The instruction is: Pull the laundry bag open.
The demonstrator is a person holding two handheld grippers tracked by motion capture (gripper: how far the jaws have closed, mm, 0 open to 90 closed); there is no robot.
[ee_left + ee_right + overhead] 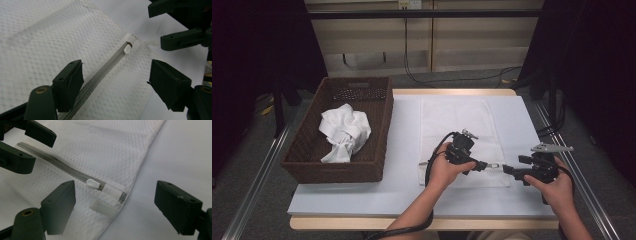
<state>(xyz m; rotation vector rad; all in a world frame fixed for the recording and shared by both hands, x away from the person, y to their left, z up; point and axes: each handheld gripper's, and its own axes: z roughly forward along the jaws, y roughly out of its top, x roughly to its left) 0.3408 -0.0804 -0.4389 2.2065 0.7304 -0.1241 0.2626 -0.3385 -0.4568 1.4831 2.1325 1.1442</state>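
Mesh bag: white zippered mesh laundry bag (461,142) lies flat on the desk (404,150), right of the basket, long axis running away from the person; zipper along its near edge.
Zipper: grey zipper track (65,168) runs closed across the bag; white zipper pull (92,183) sits at the end of the track, near the bag's corner, just beside a small white fabric tab (103,208).
Zipper, left gripper view: zipper pull (127,49) lies ahead of the jaws, at the far end of the track (100,75).
Left gripper: left gripper (484,166) held in the person's left hand (444,170), low over the near edge of the bag; jaws spread wide, nothing between them but mesh and the track below. Whether they touch the fabric, cannot tell.
Right gripper: right gripper (508,170) held in the right hand (554,187), pointing left toward the bag's near right corner; jaws wide apart, straddling the pull and tab, gripping nothing.
Spacing: the two gripper tips face each other, near but apart, with the zipper end between them.
Basket: dark brown wicker basket (379,130) on the desk's left part, touching the bag's side or just beside it, cannot tell.
Basket contents: crumpled white cloth (344,131) lies inside, near its middle.
Cable: black cable (429,167) loops from the left gripper down past the forearm.
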